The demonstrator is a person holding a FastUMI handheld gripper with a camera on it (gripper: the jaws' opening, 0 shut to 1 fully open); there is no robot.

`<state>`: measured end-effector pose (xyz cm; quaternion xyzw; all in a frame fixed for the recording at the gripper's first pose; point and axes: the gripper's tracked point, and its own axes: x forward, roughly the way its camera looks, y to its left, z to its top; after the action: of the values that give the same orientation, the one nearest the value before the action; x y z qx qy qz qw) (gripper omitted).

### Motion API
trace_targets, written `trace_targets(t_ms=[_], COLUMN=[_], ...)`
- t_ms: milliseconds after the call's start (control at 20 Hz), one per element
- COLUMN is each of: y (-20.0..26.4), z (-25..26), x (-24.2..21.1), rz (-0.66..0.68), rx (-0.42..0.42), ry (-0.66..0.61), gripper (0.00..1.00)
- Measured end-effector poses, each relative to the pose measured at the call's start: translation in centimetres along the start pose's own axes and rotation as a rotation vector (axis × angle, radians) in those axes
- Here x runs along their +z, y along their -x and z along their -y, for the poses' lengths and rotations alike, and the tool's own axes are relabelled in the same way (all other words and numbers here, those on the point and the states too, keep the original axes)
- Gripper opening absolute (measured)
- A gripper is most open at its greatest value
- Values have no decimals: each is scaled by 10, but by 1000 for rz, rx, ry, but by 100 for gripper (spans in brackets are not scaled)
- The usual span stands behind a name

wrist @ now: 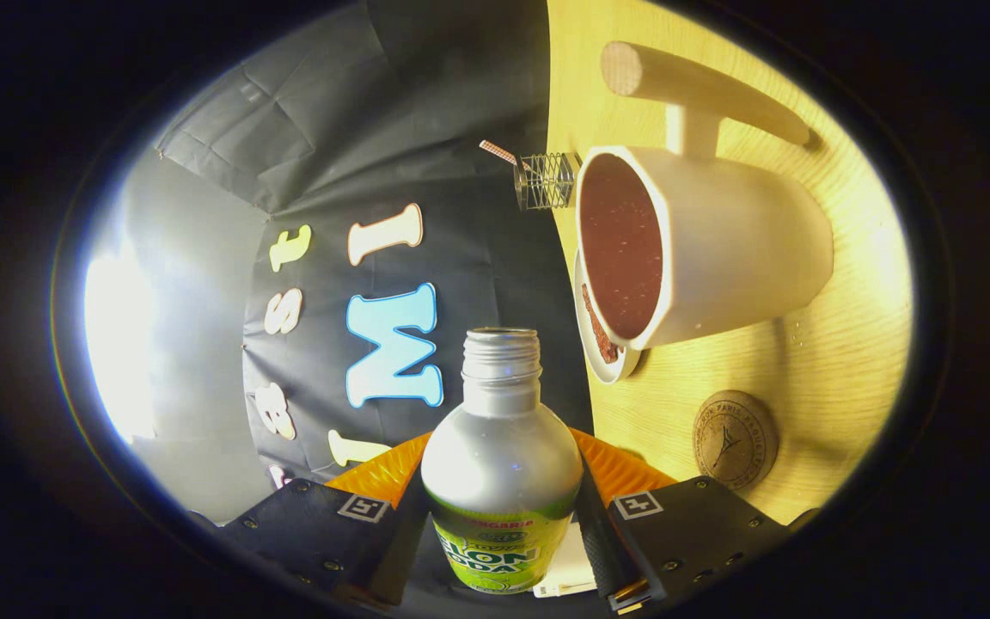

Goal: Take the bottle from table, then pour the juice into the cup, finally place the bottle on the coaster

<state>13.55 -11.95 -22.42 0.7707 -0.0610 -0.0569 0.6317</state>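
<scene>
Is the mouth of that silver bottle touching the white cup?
Apart. In the gripper view, black cloth shows between the bottle, clamped by the tongs, and the cup.

**Bottle clamped and tipped beside the cup**

The tool (502, 537) grips a silver aluminium bottle with a green label (501, 468), one finger pressing on each side of its body. The bottle's threaded neck is uncapped and points ahead. The view is rolled, so the pale wooden worktop (839, 344) stands upright beside the bottle. On it a white cup with a speckled reddish-brown inside (701, 249) rests on a white saucer (602, 352). A round cork coaster (734, 440) lies near the cup. A pale wooden T-shaped stand (693, 90) and a small wire basket (546, 180) lie beyond the cup.
</scene>
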Motion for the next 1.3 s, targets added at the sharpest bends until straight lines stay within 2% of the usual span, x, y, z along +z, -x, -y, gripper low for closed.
trace_targets(t_ms=[1300], y=[-12], z=[-14], x=[-8], rz=[23], rx=[76], ry=[-118], gripper=[79])
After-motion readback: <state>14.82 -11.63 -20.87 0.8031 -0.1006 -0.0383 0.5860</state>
